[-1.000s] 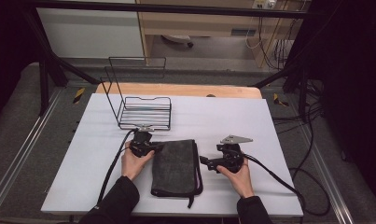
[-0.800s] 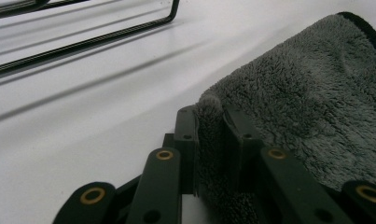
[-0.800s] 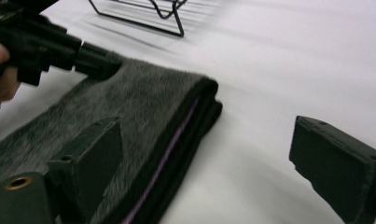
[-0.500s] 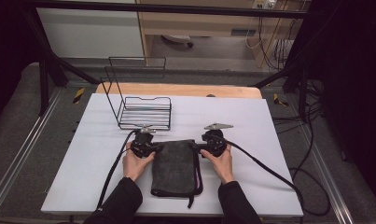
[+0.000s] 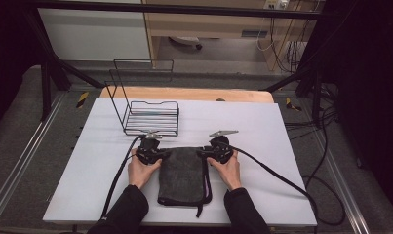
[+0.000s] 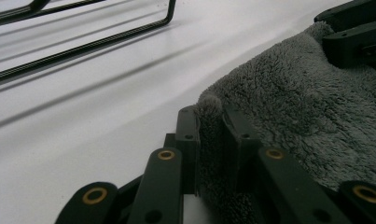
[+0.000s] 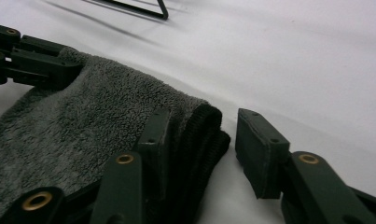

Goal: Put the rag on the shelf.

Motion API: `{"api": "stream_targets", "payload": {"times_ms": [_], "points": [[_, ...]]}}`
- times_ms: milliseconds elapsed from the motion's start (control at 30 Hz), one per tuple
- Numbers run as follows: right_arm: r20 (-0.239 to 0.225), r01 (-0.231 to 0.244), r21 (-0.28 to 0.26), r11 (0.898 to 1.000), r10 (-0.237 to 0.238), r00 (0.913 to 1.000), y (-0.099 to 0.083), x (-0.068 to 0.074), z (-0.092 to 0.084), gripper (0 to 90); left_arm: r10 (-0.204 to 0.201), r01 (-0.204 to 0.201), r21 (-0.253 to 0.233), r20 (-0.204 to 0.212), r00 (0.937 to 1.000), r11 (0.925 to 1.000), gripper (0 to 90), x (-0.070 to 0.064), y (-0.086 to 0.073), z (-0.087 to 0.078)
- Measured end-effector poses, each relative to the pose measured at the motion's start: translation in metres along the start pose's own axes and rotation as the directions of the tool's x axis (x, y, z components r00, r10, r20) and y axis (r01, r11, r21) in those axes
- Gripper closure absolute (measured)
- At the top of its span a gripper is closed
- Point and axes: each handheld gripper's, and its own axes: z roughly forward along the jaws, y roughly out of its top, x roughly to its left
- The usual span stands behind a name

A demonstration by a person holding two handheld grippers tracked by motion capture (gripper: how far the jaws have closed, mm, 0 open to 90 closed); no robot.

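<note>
Since a second ago, the right gripper [image 5: 207, 151] is being brought to the towel [image 5: 182, 174] mid-table, jaws open around its corner. The left gripper [image 5: 164, 154] is pinching the opposite corner. Closing early risks a missed layer.

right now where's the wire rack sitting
In the high view the wire rack stands on the white table, left of centre toward the far edge, just beyond the left gripper and the dark towel.

Wire rack [image 5: 151, 117] behind folded towel [image 5: 182, 175]
</note>
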Motion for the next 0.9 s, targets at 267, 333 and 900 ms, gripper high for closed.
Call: {"api": "stream_targets", "payload": {"times_ms": [267, 333, 900], "points": [[-0.034, -0.033, 0.024, 0.999, 0.034, 0.9988, 0.001, -0.0006, -0.0002, 65.6, 0.003, -0.003, -0.001, 0.013, 0.9999, 1.0, 77.3, 0.0016, -0.0001, -0.0002], [-0.045, -0.042, 0.029, 0.999, 0.043, 0.9981, 0.0013, -0.0009, 0.0, 68.7, 0.005, -0.005, 0.0, 0.016, 0.9999, 1.0, 77.4, 0.0019, -0.0002, -0.0005], [-0.079, -0.055, 0.009, 0.998, 0.056, 0.9953, 0.0046, 0.0015, -0.0098, 80.4, -0.035, 0.037, -0.029, 0.071, 0.9969, 0.9989, 80.4, 0.0088, 0.0007, -0.0099]]}}
